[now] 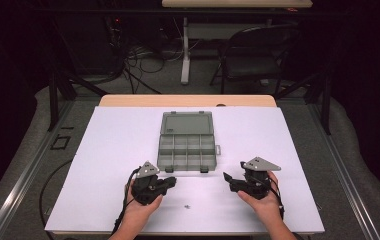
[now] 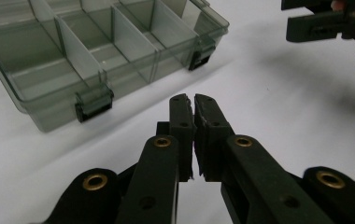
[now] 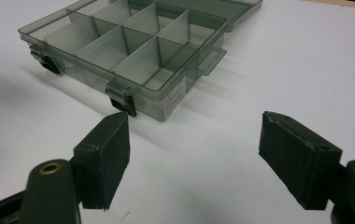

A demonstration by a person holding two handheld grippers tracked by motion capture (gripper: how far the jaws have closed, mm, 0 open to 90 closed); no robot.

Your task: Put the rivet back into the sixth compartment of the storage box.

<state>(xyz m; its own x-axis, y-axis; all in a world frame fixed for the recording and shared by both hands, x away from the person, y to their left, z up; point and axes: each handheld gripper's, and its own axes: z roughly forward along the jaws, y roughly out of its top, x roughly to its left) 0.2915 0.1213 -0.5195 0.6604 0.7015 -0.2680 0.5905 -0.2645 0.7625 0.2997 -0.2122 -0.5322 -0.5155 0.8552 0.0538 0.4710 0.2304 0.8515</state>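
Organizer box [image 1: 187,145] lies open on my bench [image 1: 108,150] just ahead of both grippers, left gripper [image 2: 194,100] fingers pressed together on nothing, right gripper [image 3: 194,158] fingers spread wide.

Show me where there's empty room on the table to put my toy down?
Bare white table lies left of the open compartment box, and more to its right, up to the edge. It is crowded along the near edge: the left gripper, the right gripper and a tiny part between them.
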